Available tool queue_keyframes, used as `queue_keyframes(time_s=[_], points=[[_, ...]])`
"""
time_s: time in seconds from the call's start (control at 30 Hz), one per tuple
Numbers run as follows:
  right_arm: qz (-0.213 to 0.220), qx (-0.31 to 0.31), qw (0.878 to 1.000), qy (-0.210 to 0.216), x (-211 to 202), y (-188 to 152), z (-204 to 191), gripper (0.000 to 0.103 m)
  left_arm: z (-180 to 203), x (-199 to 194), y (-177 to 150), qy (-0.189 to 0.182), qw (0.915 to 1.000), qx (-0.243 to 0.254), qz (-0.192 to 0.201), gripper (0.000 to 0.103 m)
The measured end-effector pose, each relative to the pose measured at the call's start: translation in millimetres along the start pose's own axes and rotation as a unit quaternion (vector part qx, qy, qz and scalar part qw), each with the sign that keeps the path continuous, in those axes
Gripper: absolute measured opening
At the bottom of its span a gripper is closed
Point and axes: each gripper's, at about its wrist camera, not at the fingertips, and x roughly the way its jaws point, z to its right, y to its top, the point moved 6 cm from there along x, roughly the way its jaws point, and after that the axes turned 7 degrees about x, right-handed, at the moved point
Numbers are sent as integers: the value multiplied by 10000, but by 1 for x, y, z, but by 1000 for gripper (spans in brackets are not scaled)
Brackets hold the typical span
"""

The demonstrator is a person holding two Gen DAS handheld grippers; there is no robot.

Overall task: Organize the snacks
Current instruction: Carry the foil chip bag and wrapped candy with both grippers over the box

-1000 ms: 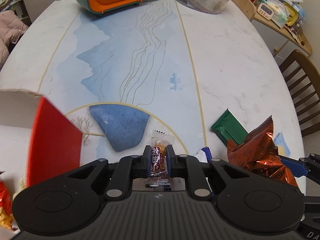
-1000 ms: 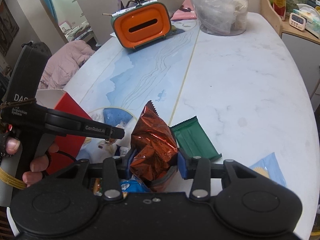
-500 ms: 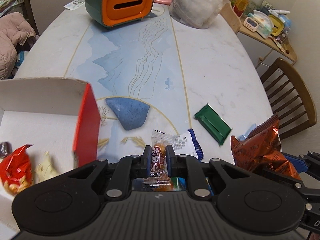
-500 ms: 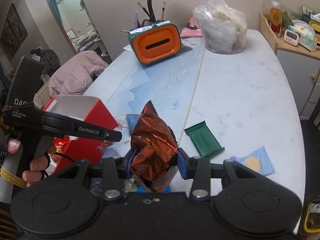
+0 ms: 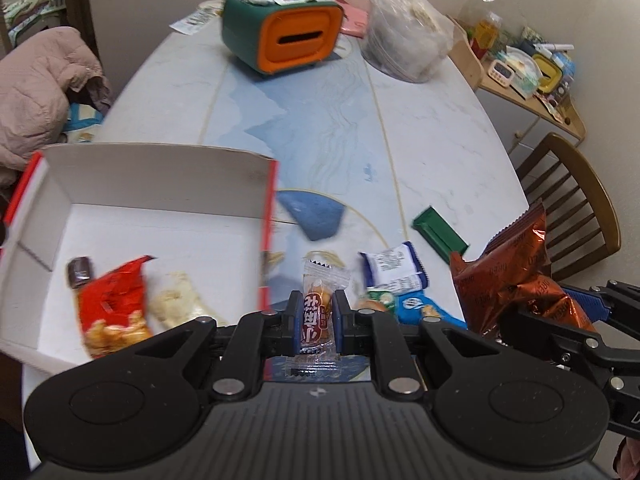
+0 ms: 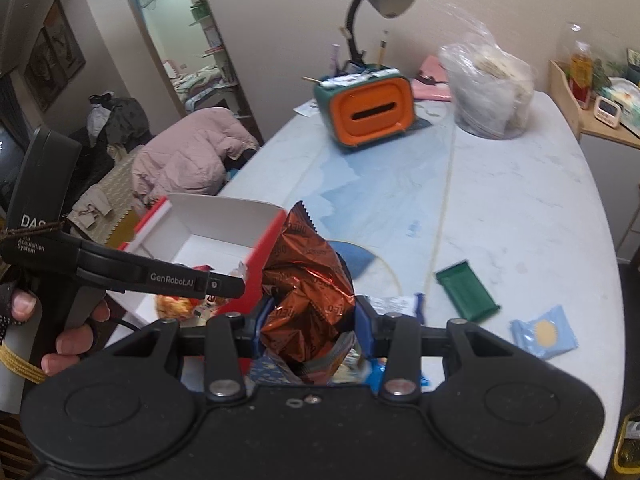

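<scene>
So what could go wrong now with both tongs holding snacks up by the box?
The small wrapped candy is pinched only across its middle by the left tongs, so it might slip out before it is over the red and white box. The crinkly orange foil bag in the right tongs is big and could bump the box's red wall or the left tongs, which sit close beside it. Its foil may also crush.

Open above the white box (image 5: 160, 172); apparently blocked rightward by its red wall (image 5: 267, 216); bare table (image 6: 520, 200) beyond.
</scene>
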Motion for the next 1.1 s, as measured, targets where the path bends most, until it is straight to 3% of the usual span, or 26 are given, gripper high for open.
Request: queue_keyframes(time_s=[0.57, 0.87, 1.1], points=[[23, -393, 9990, 201, 61, 13, -112, 41, -120, -35, -18, 347, 9988, -319, 90, 14], [-102, -457, 9989, -89, 114, 17, -136, 41, -184, -19, -21, 579, 9969, -538, -52, 14], [-282, -570, 9976, -283, 153, 13, -147, 41, -210, 8, -24, 696, 9960, -489, -270, 14]])
